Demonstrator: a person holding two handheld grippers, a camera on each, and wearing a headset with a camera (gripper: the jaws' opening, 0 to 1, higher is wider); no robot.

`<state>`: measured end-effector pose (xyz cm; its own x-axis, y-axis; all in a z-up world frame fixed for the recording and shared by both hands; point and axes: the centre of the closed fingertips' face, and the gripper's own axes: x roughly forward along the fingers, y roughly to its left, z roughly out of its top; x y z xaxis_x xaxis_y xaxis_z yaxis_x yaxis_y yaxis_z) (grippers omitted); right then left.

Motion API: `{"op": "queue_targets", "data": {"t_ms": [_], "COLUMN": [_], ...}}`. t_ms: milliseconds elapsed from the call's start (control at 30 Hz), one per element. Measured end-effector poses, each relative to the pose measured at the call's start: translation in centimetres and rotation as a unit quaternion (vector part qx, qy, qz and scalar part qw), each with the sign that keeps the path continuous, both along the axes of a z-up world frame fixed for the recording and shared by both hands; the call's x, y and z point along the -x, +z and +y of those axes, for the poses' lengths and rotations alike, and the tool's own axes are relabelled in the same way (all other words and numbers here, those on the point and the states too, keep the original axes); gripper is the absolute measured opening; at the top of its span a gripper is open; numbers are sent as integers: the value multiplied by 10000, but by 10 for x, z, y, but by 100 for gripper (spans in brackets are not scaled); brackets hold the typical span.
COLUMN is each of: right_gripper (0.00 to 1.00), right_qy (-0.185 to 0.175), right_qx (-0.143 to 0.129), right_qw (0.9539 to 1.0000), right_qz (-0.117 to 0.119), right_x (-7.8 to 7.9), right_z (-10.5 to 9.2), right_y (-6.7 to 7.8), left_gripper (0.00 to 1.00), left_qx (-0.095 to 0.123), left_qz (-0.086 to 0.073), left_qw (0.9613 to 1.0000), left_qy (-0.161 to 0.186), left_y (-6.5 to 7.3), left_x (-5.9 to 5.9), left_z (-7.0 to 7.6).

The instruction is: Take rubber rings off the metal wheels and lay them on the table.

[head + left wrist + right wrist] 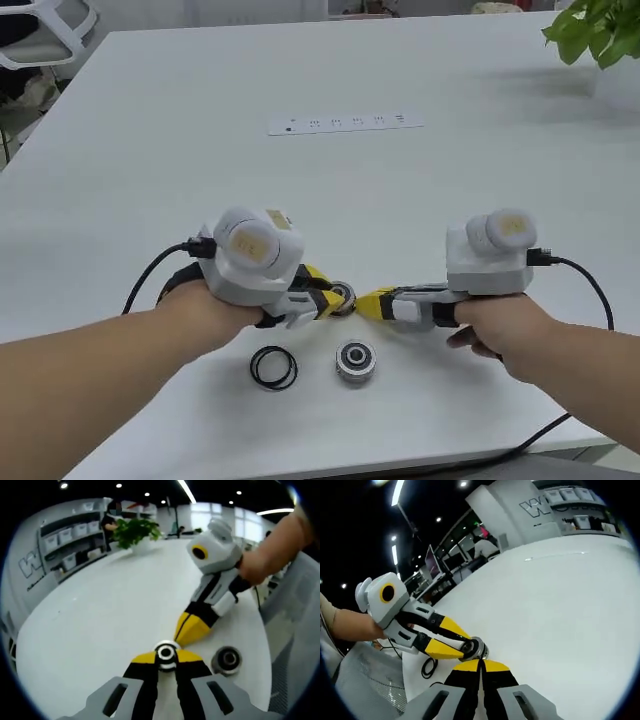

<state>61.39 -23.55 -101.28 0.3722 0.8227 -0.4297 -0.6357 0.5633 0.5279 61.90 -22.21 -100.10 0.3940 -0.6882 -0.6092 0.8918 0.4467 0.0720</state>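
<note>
Tabletop (200, 150), head view: loose rings (272, 367), perhaps two; left gripper (166, 656) clamps wheel (166, 651).

I see open table (200, 150) ahead up to the power strip (345, 124); near me, a loose wheel (355, 360) and rings (273, 367) crowd it.

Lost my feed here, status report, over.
Left gripper shut on wheel. Right gripper shut, tips at that wheel. Rubber rings, second wheel lie on table. Nothing in the way.
</note>
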Motion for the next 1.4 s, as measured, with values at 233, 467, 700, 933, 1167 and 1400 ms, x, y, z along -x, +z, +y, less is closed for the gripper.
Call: {"op": "queue_targets", "data": {"t_ms": [233,467,700,933,1167,1400], "right_gripper": [0,0,0,0,0,0], "right_qy": [-302,-341,-349,-101,-51,96], "right_qx": [-344,-476,-490,-459,-486,-570], "right_qw": [9988,9982,9980,9989,9988,9983], "right_qz": [195,150,185,51,48,51], "right_x": [-8,-9,-8,-3,3,7], "right_z": [-4,-2,-1,10,11,17], "right_y": [5,9,11,16,18,24], "left_gripper": [12,12,12,12,12,12], "left_qx": [-46,-49,-83,-97,-101,-95], "left_qz": [-21,-5,-32,-18,-5,-18], "left_qw": [10000,10000,9999,9999,9999,9999], "left_qy": [-11,47,105,105,65,58], "left_y": [0,0,0,-1,-1,-1], "left_x": [0,0,0,0,2,1], "left_z": [-1,-1,-1,-1,-2,-2]}}
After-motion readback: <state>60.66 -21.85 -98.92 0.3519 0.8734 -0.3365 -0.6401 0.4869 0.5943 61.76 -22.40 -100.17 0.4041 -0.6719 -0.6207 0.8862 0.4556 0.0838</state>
